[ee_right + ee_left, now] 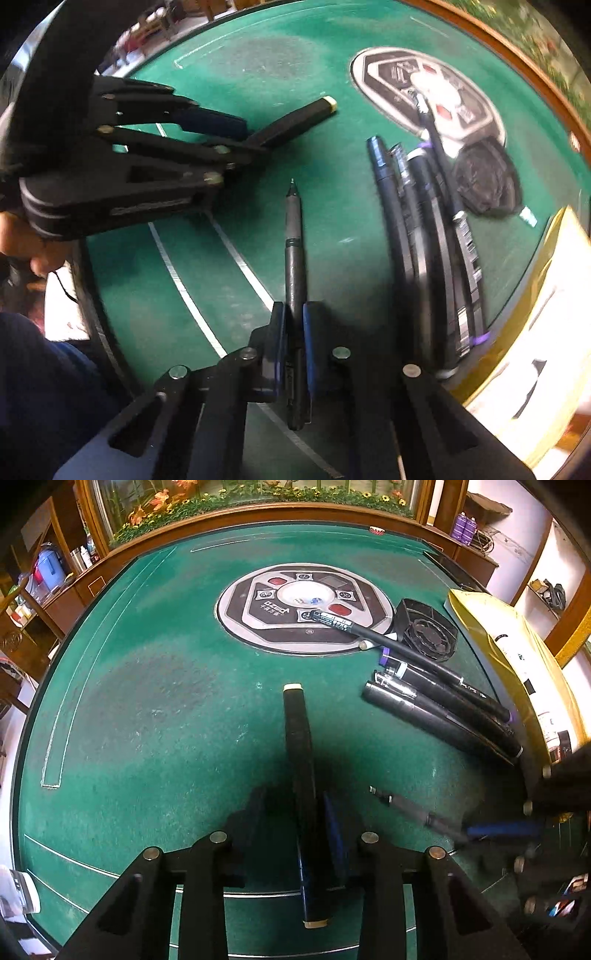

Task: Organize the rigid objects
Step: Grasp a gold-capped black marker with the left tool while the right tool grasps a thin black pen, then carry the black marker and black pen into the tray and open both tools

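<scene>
Over the green bench [147, 701], our left claw [295, 834] clamps a pen cap [295, 738], our right claw [295, 350] a bare pen [293, 229]; we should probably align tip toward twelve o'clock before capping.

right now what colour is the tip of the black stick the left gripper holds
Cream tip, best in the left wrist view.

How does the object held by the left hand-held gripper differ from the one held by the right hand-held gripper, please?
The black case in the left hand-held gripper is wide and flat-sided with cream end caps; the grey pen in the right hand-held gripper is slim, round and uncapped. The case ends bluntly, while the pen tapers to a bare tip. Both are dark, long and clamped, pointing away over the green table.
</scene>
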The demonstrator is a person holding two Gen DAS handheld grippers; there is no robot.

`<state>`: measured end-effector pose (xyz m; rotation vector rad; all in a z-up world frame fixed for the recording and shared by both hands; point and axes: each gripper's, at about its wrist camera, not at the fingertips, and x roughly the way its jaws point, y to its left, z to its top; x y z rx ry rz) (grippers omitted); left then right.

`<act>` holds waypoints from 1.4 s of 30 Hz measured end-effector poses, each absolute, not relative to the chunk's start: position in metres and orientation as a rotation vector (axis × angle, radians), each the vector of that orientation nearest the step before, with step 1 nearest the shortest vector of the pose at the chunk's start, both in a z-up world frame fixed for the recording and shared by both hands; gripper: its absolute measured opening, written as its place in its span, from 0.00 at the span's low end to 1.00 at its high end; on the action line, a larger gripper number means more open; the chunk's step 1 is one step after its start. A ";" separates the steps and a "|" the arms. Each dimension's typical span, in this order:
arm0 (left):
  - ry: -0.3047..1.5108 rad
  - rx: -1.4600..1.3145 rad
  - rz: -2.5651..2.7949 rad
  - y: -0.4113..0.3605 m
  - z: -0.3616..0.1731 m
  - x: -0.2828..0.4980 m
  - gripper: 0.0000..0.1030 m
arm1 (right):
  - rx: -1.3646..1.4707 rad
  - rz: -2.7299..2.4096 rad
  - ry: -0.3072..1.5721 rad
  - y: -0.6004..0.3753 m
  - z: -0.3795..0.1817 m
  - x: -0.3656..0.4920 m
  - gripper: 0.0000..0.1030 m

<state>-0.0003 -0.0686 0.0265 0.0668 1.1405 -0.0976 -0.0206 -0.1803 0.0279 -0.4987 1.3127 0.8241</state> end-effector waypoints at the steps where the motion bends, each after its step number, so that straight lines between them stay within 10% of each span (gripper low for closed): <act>1: 1.142 0.068 -0.097 -0.069 0.027 0.001 0.35 | -0.461 0.826 1.324 -0.178 0.028 -0.023 0.09; 5: 1.143 0.076 -0.095 -0.071 0.026 0.008 0.42 | -0.326 0.807 1.340 -0.187 0.036 -0.019 0.09; 8: 1.123 0.075 -0.121 -0.074 0.027 0.008 0.15 | -0.255 0.781 1.335 -0.199 0.044 -0.011 0.09; 42: 1.035 0.000 -0.428 -0.173 0.095 -0.004 0.14 | 0.271 0.538 1.189 -0.358 0.081 0.001 0.09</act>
